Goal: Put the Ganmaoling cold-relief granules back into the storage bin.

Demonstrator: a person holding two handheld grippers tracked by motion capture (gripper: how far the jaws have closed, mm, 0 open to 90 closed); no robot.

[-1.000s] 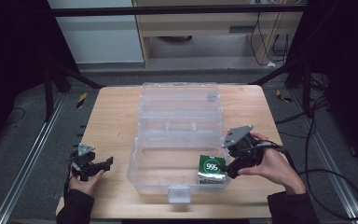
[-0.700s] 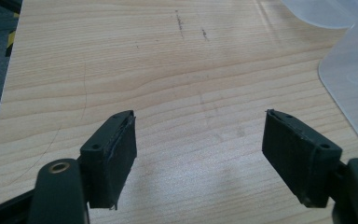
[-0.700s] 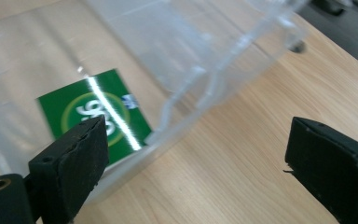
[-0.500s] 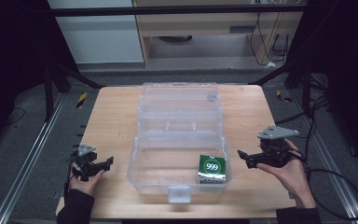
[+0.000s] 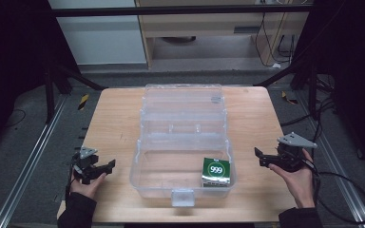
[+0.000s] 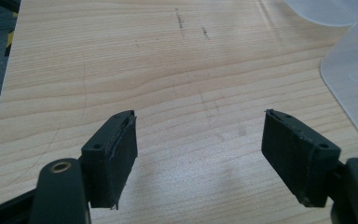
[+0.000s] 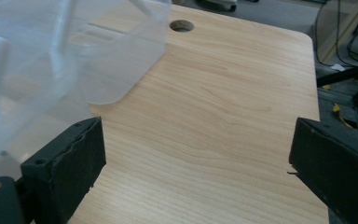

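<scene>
**Open box mid-table, a gripper at each side**

On the wooden table (image 5: pixel 114 123) a clear plastic box (image 5: pixel 183 156) sits in the middle with its lid (image 5: pixel 183 102) thrown open toward the far edge. Inside the tray, in its near right corner, lies a green packet (image 5: pixel 216 172) marked 999, close against the right wall and front wall. A latch tab (image 5: pixel 182 197) hangs off the front wall, near the table's front edge.

At the left, the left gripper (image 5: pixel 105 166) is held low over the table's near left corner, its jaws spread wide with nothing between them. A strip of bare wood lies between it and the box's left wall. From the left gripper view, the jaws frame open tabletop; the box's rounded corner (image 6: pixel 354 79) shows at the right, apart from the right jaw, and the table's left edge runs down the far left.

At the right, the right gripper (image 5: pixel 261 158) hovers beside the box, jaws likewise spread and empty, pointing toward the box's right wall with a gap of bare wood between. In the right gripper view the box's curved wall (image 7: pixel 65 60) rises just beyond the left jaw. Bare wood stretches ahead to a round hole (image 7: pixel 182 25) near the far edge, and the table's rounded corner (image 7: pixel 307 39) shows at upper right. A cable (image 5: pixel 347 190) loops off the table behind the right hand (image 5: pixel 297 183).
</scene>
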